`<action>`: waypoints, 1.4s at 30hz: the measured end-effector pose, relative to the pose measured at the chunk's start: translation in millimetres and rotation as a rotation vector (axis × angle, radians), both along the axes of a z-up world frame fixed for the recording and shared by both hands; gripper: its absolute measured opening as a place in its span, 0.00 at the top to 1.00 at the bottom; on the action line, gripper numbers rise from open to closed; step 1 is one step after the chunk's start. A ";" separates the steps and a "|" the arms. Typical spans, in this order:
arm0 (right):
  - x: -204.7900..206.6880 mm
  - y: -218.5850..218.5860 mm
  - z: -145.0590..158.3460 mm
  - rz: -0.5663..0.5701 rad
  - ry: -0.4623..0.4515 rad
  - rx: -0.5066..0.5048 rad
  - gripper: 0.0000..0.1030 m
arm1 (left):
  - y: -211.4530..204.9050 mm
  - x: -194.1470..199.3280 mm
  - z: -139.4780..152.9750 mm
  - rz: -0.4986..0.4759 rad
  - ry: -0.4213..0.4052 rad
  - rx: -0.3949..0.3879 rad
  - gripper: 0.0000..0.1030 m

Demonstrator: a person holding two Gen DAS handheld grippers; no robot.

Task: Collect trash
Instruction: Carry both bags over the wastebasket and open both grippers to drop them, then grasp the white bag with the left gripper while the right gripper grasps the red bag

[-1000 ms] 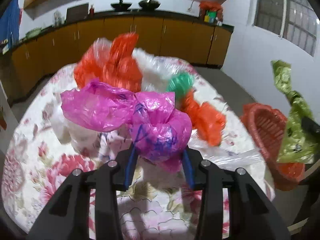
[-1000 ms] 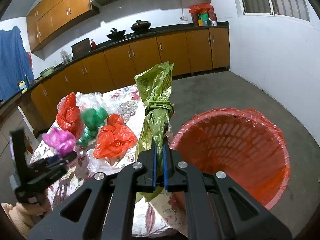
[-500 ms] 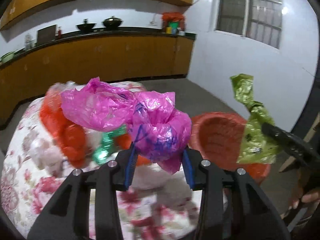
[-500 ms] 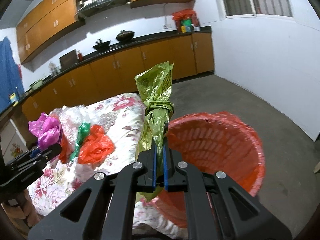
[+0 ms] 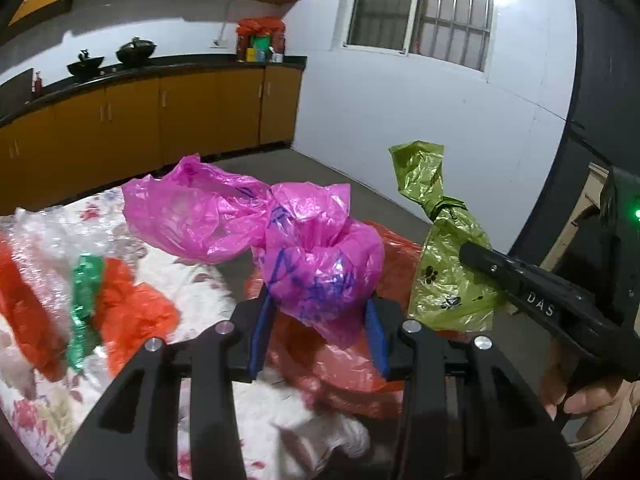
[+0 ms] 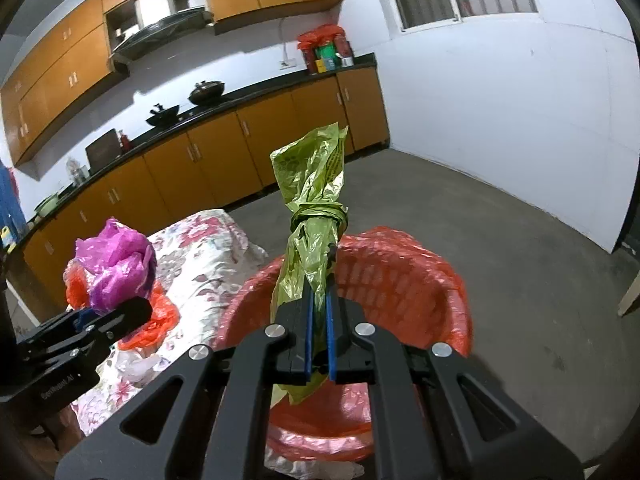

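L gripper (image 5: 318, 322) clamps the pink bag (image 5: 320, 268), jaws partway apart w/ the blue pads pressed on the bag's knotted lump, loose tail flaring up to the left. R gripper (image 6: 319, 320) is squeezed nearly flat on the green bag (image 6: 314, 216), pinching it below its knot, top standing upright.

Vs a sec ago: both hands have swung off the table toward the bin. The L cam back then looked over the floral tablecloth w/ the basket off at the right edge; now the red basket (image 5: 396, 252) sits right behind and under the pink bag. The R cam had the basket to the right of the green bag; now it's centred behind it. Grips unchanged.

Containers: red basket (image 6: 400, 280), lined w/ a thin red plastic liner, stands on the floor just beside the table (image 6: 208, 264). The part of the inside that shows looks empty; rest is hidden by the grippers.

Green bag hangs above the basket's near rim. Pink bag hovers at its table-side edge. Left on the cloth: orange bags (image 5: 132, 312), a green scrap (image 5: 84, 292), clear plastic (image 5: 44, 232), blurred.
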State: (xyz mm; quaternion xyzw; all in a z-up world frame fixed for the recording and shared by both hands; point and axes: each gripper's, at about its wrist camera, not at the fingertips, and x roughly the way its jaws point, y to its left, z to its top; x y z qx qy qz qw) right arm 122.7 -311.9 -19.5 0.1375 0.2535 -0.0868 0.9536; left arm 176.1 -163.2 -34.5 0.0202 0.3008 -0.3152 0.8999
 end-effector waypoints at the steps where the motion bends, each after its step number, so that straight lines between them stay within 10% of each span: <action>1: -0.3 -2.8 -0.7 -0.005 0.000 0.002 0.94 | -2.3 1.8 -0.6 -0.006 0.003 0.002 0.61; 15: 4.5 -24.8 -7.1 -0.020 -0.002 0.026 0.93 | -31.6 20.0 -19.1 -0.071 0.045 0.034 0.55; 22: 3.2 -31.8 -10.0 -0.030 0.010 0.035 0.66 | -33.2 23.0 -29.8 -0.045 0.072 0.058 0.45; 42: 11.8 26.6 5.5 0.087 0.008 -0.061 0.57 | 122.1 -5.7 -25.4 0.425 -0.065 0.128 0.21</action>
